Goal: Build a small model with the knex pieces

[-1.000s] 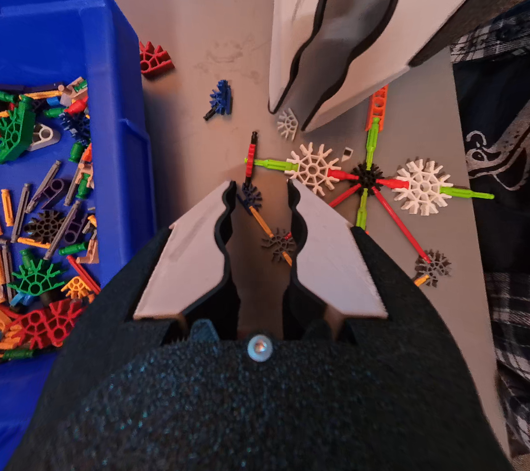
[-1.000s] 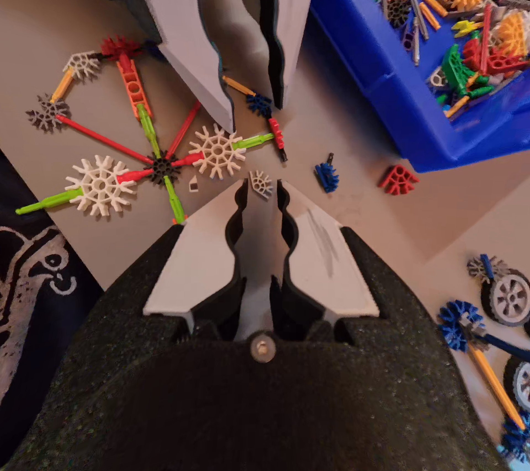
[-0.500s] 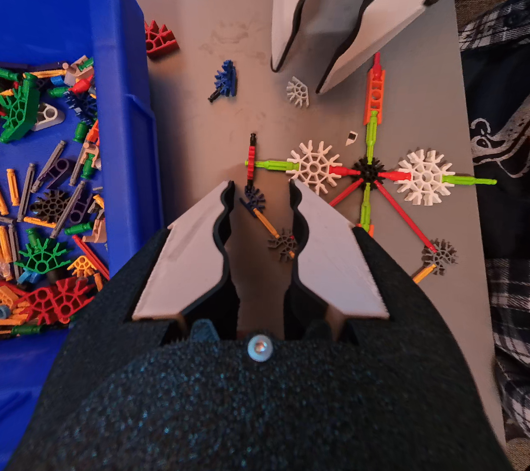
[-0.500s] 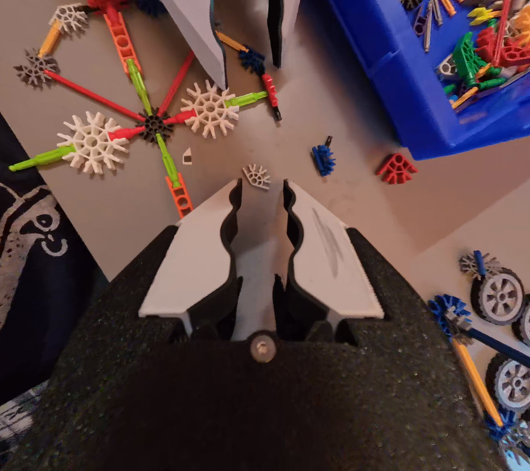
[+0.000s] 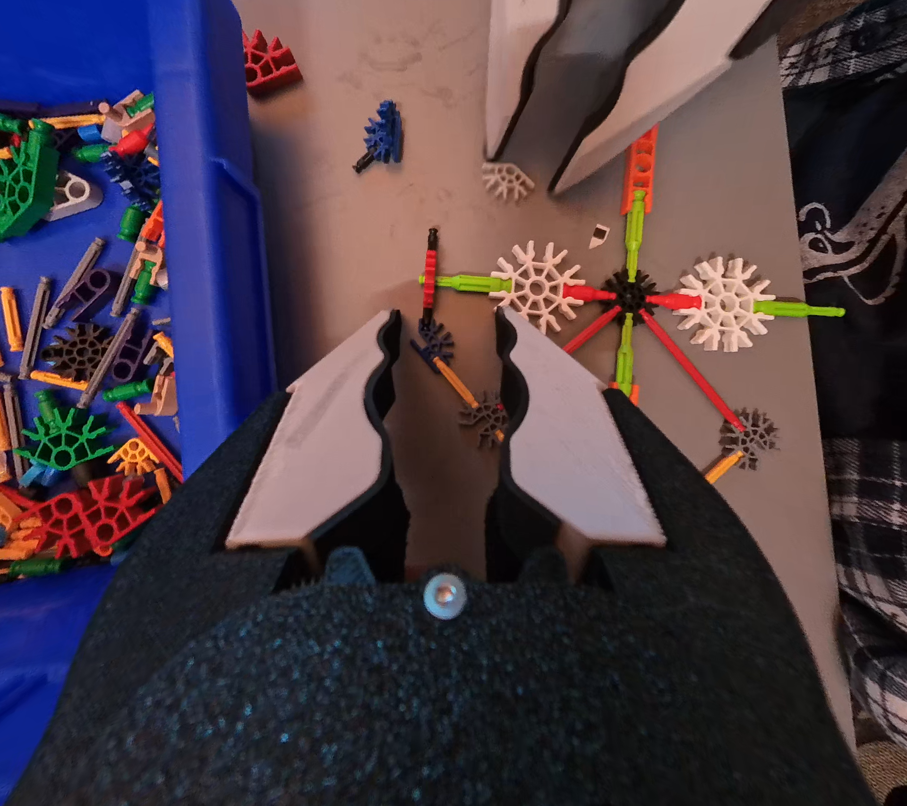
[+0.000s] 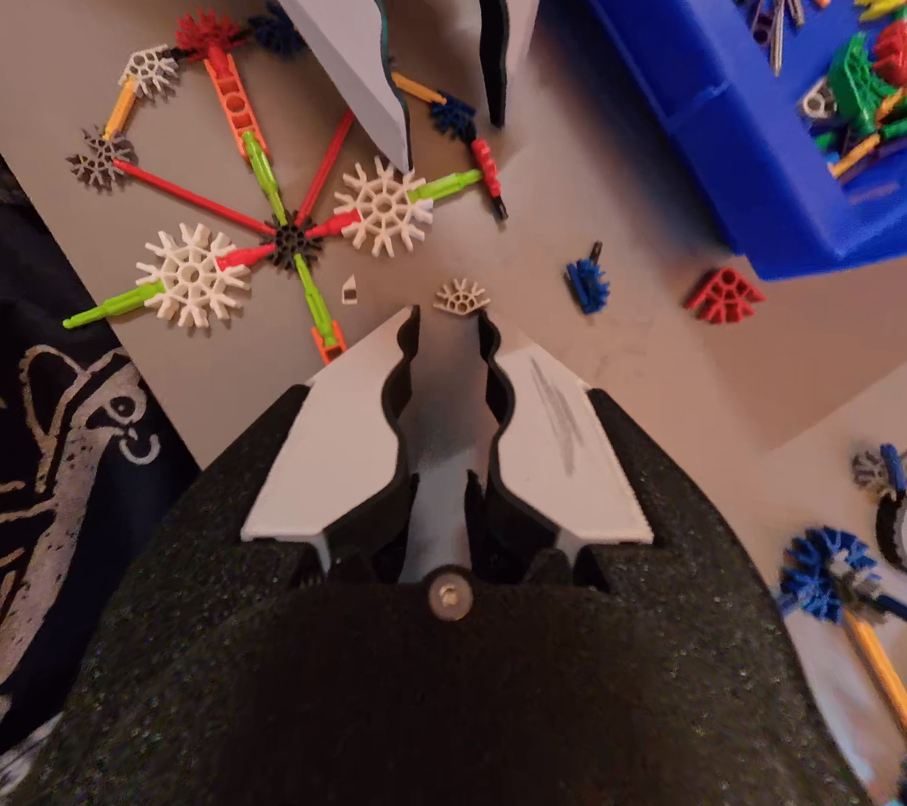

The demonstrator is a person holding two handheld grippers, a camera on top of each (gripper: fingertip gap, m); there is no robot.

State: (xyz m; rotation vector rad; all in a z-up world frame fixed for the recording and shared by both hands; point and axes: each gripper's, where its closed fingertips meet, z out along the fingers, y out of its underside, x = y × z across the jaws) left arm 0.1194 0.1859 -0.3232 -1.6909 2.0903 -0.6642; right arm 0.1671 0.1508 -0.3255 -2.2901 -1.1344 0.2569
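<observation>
A flat wheel of rods and connectors lies on the table, with a black hub (image 5: 629,292) (image 6: 293,242) and two white snowflake connectors (image 5: 536,287) (image 6: 384,206). My left gripper (image 5: 447,316) is open and empty over the wheel's edge, with a dark blue connector (image 5: 433,339) and an orange rod (image 5: 456,384) between its fingers. My right gripper (image 6: 447,310) is open and empty, its tips just short of a small grey half-round connector (image 6: 461,295), which also shows in the left wrist view (image 5: 506,181). Each gripper shows in the other's view (image 5: 520,174) (image 6: 454,147).
A blue bin (image 5: 216,213) (image 6: 687,61) of loose building pieces stands beside the wheel. A loose blue connector (image 5: 383,135) (image 6: 585,280) and a red one (image 5: 269,64) (image 6: 724,297) lie near it. A wheeled model (image 6: 844,586) lies at the right. A person's dark printed clothing (image 6: 73,439) borders the table edge. My hands' fingertips stand some 7 cm from each other. Left tips and right tips are each some 5 cm from the black hub (image 6: 293,242).
My right gripper has drawn back, then come forward again to the grey half-round connector, opening a little wider. My left gripper has stayed open over the blue connector and orange rod.
</observation>
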